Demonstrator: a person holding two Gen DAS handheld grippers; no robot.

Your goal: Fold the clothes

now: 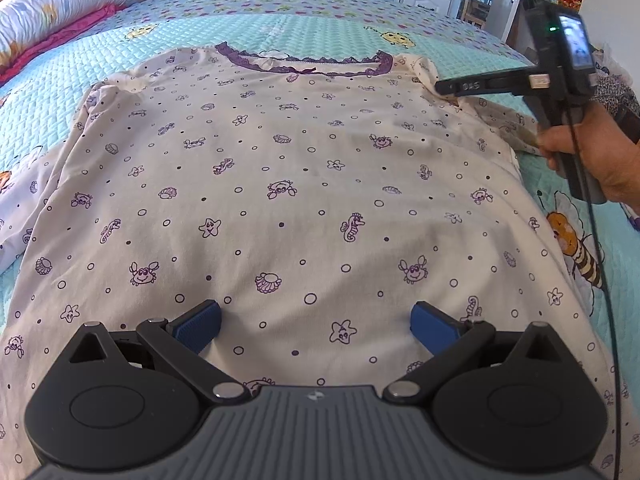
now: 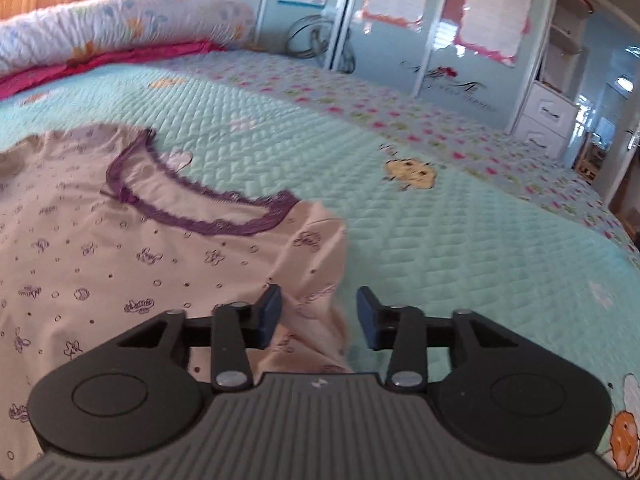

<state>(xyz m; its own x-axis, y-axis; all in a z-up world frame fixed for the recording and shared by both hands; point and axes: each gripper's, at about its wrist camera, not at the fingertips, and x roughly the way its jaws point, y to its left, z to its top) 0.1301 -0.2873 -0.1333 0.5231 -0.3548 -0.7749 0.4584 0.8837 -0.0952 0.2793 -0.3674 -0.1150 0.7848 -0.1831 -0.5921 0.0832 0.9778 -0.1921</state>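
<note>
Evidently soft and light, the top (image 1: 288, 200) is spread flat on the bed (image 1: 240, 16). Both grippers, left (image 1: 316, 326) and right (image 2: 318, 316), are held open, empty. Its two-o'clock shoulder should be pinched.

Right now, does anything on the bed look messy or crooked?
Mostly neat. The pyjama top lies flat, but its shoulder by the right gripper is bunched up, and the sleeve on the other side trails crumpled off to the side.
</note>
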